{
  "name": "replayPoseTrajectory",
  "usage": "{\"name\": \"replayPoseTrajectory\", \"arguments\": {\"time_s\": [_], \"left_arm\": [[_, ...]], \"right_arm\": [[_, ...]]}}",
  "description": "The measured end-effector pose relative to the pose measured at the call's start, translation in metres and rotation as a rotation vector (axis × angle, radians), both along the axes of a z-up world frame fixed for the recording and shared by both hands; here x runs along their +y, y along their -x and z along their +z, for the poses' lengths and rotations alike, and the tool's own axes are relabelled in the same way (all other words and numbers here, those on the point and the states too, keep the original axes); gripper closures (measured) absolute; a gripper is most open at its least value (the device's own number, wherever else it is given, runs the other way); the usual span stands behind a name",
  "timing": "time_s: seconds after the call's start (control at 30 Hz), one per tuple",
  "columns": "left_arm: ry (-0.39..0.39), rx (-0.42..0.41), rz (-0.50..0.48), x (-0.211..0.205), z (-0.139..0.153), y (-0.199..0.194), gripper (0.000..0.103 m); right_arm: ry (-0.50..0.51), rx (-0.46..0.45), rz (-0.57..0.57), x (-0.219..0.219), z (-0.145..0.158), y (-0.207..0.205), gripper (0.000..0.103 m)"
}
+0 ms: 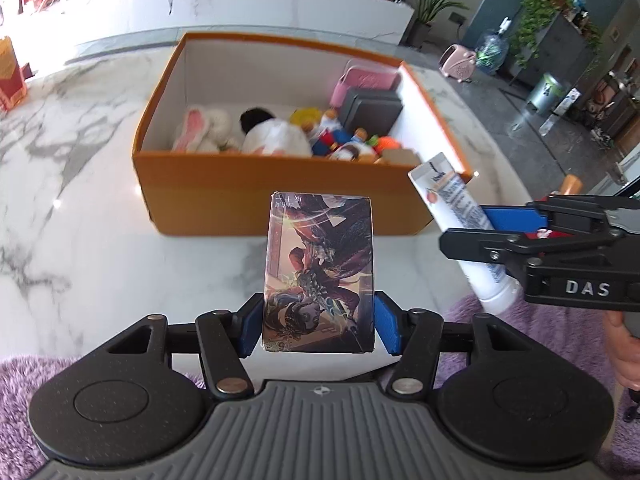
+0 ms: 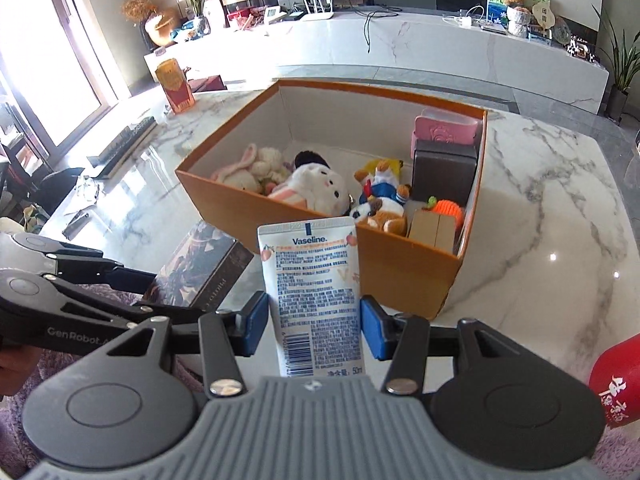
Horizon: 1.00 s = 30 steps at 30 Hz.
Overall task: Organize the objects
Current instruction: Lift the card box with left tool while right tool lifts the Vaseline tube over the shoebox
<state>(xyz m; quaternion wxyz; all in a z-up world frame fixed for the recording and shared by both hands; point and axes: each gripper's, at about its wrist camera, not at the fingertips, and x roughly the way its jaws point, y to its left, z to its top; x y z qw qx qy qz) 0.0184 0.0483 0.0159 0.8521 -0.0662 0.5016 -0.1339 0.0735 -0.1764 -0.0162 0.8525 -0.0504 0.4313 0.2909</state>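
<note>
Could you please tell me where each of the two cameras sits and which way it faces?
Left wrist: behind the left claw, tilted down toward the orange box; it grips a card box; a hand shows.
Right wrist: behind the right claw, facing likewise, gripping a Vaseline tube.
Shared: orange box, both held items, each other's claw.

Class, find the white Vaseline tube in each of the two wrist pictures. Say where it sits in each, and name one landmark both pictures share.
Left wrist view: the Vaseline tube is at right of centre, slanting, clamped in the right gripper that enters from the right edge.
Right wrist view: the tube stands upright at bottom centre, between the blue pads.
Shared landmark: the orange box of plush toys behind it.
</note>
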Motion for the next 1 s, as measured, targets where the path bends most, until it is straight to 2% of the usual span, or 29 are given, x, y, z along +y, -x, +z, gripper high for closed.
{"name": "replayPoseTrajectory", "arguments": {"time_s": [0.13,0.27,0.5,0.77,1.0], "left_arm": [[0.023,-0.029,-0.024,-0.007,0.014,-0.020,0.037],[0.008,-0.053,-0.033,-0.003,0.032,-0.039,0.037],[-0.030,-0.041,-0.017,0.013,0.043,-0.088,0.037],[-0.044,0.004,-0.022,0.016,0.034,-0.150,0.037],[-0.036,0.038,-0.027,0.016,0.017,-0.194,0.037]], "right_arm": [[-0.036,-0.031,0.003,-0.004,0.017,-0.007,0.051],[-0.055,-0.061,0.005,-0.006,0.030,-0.022,0.051],[-0.126,-0.019,-0.012,-0.006,0.035,-0.072,0.051],[-0.168,0.038,-0.049,0.014,0.022,-0.138,0.051],[-0.197,0.033,-0.045,0.039,0.012,-0.182,0.051]]}}
